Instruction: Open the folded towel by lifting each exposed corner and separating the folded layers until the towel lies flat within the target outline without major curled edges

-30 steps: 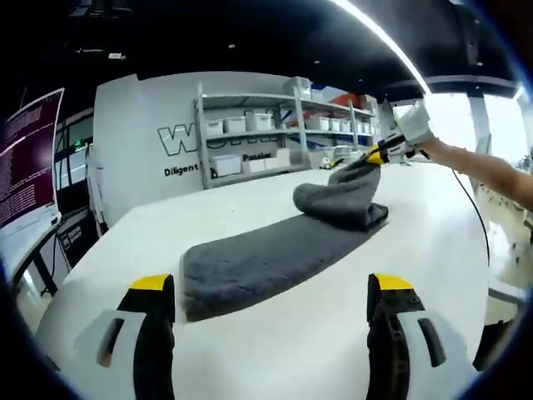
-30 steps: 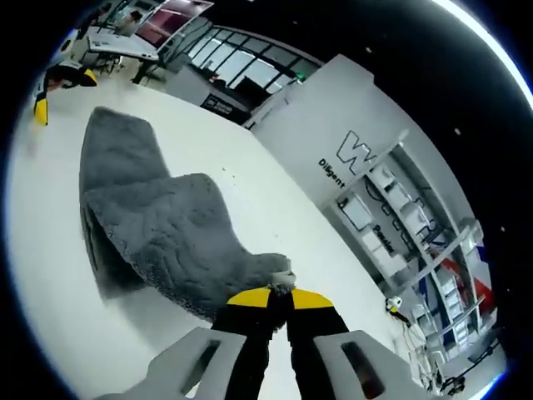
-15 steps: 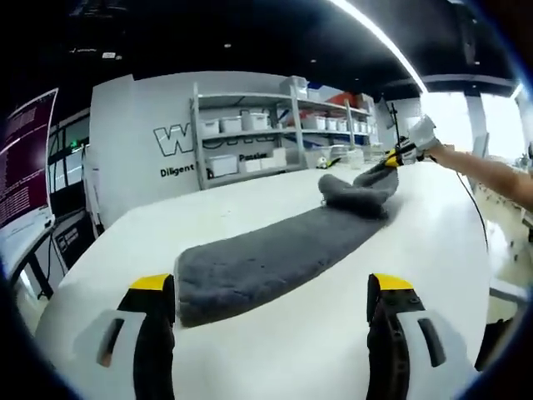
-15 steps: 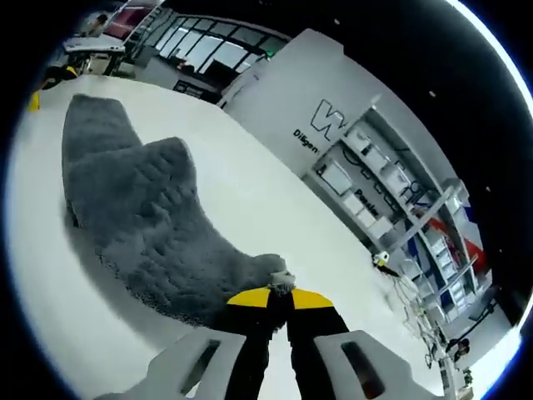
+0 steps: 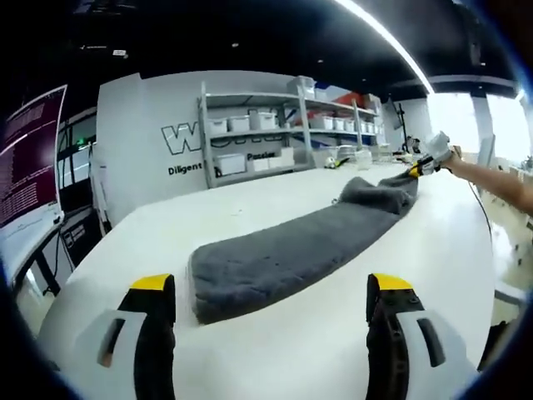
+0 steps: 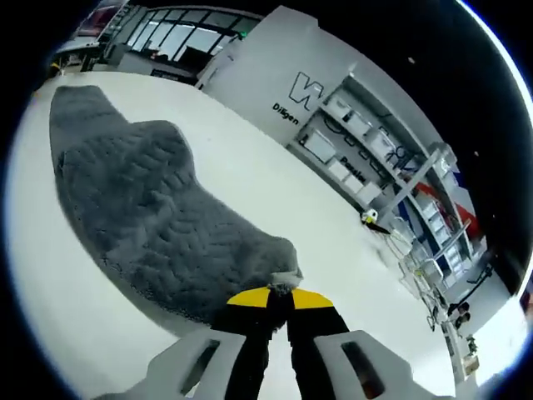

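Observation:
A grey towel point(image 5: 291, 254) lies as a long folded strip across the white table point(image 5: 250, 367), running from near me toward the far right. My left gripper point(image 5: 271, 292) stands open just short of the strip's near end, nothing between its yellow-tipped fingers point(image 5: 152, 287). At the strip's far end my right gripper point(image 5: 423, 165) pinches the towel's corner, a person's arm behind it. In the right gripper view, the right gripper point(image 6: 279, 296) is shut on that corner of the towel point(image 6: 141, 217), which spreads away over the table point(image 6: 283, 208) with a hump in the middle.
Metal shelves point(image 5: 275, 133) with white bins stand against the far wall behind the table. A dark red poster point(image 5: 29, 158) hangs at the left. The shelves point(image 6: 391, 183) also appear at the right of the right gripper view. Small items point(image 6: 371, 218) lie on the table's far part.
My right gripper has pulled the towel's top layer away from me toward the far right, unrolling the raised bundle into a longer, flatter strip. The left gripper has stayed open in place.

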Demonstrator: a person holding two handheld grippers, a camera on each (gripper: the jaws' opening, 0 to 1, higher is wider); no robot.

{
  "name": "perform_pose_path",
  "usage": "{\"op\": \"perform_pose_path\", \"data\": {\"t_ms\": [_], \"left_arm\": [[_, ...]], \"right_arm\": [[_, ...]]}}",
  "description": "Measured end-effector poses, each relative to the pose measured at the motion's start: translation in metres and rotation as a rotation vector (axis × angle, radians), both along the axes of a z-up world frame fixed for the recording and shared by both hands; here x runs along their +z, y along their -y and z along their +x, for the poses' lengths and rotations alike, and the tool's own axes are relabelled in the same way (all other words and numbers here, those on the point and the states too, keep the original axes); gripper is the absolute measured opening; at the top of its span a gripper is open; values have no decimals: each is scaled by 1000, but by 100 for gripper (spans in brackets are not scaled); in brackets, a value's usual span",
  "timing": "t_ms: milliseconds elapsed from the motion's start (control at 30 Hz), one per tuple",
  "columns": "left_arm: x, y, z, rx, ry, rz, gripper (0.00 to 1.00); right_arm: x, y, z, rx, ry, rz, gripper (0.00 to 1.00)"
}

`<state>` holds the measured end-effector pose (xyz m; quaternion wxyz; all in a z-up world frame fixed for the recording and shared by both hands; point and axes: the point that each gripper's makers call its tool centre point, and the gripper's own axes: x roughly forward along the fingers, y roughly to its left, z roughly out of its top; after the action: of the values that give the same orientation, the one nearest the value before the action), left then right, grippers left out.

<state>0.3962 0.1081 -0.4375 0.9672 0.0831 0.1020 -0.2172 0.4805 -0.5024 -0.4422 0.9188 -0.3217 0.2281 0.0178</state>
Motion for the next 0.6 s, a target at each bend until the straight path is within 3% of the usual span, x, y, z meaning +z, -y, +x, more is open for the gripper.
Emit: {"op": "perform_pose_path", "data": {"t_ms": [333,600], "left_arm": [[-2,2,2,-9,-14,13,93],[0,6,5,-8,-12,17,93]], "right_arm": [[-25,50,-16,-114,-55,47,3],[-44,63,-29,-141,-111,64,3]]}}
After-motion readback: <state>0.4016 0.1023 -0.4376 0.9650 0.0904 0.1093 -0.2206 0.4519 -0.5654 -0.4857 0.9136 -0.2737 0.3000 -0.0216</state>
